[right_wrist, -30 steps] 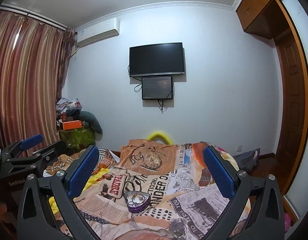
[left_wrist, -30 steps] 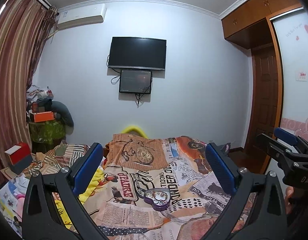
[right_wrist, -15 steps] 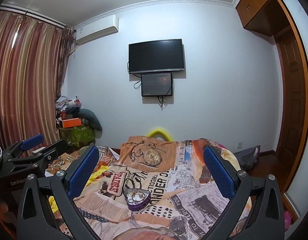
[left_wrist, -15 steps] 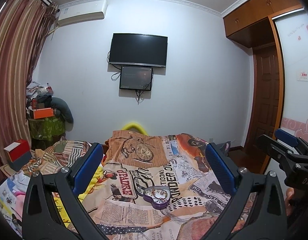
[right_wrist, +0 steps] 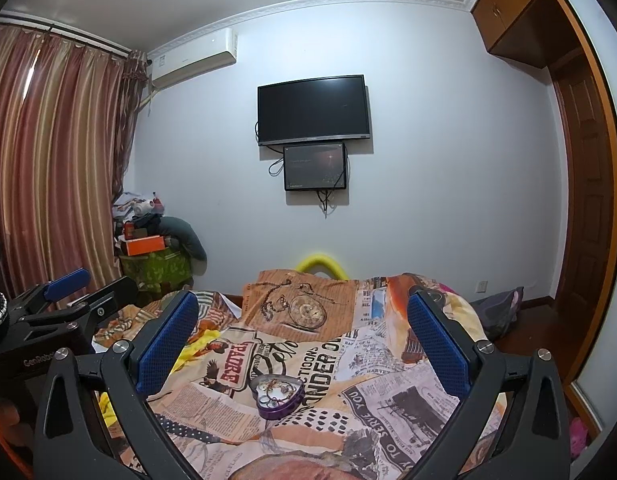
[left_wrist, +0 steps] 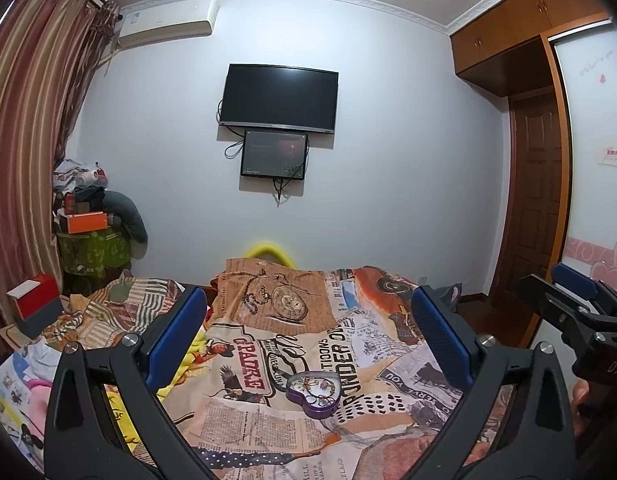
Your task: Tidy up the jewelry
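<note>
Both jaws spread wide, nothing held: your left gripper and right gripper hover above bed. Purple heart tin sits lidless on newspaper-print bedspread, jewelry tangled inside; no loose pieces visible on cover. Fits sorting about to start or pieces already gathered in, can't tell which. Path to tin clear. Yellow cloth left of tin, clutter by curtain well apart.
</note>
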`<state>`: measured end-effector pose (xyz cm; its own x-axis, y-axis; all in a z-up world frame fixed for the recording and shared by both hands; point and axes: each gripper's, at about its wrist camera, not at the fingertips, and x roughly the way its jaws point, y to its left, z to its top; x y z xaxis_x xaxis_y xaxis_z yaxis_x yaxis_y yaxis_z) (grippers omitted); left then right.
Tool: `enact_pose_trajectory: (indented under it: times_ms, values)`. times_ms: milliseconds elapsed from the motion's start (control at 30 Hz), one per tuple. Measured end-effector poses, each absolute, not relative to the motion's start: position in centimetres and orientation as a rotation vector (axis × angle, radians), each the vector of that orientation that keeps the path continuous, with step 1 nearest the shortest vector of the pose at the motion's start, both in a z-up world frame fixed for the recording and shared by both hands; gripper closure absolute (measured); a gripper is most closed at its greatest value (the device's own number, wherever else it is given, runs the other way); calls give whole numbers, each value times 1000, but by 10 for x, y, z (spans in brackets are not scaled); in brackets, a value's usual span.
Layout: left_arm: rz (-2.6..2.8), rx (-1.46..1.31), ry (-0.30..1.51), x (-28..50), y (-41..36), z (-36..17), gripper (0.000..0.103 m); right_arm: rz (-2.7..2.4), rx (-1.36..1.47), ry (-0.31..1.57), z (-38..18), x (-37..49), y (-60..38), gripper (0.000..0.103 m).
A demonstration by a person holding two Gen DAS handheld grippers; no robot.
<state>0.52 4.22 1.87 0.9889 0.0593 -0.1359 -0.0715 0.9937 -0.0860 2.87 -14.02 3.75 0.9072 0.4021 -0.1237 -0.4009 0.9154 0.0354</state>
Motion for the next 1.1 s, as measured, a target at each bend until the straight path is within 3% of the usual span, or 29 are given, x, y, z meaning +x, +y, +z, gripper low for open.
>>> enact_pose_trajectory:
  times_ms: [1100]
  values:
    - [38,-53,131,9,32,18,0,400,19,143,38,30,-141,0]
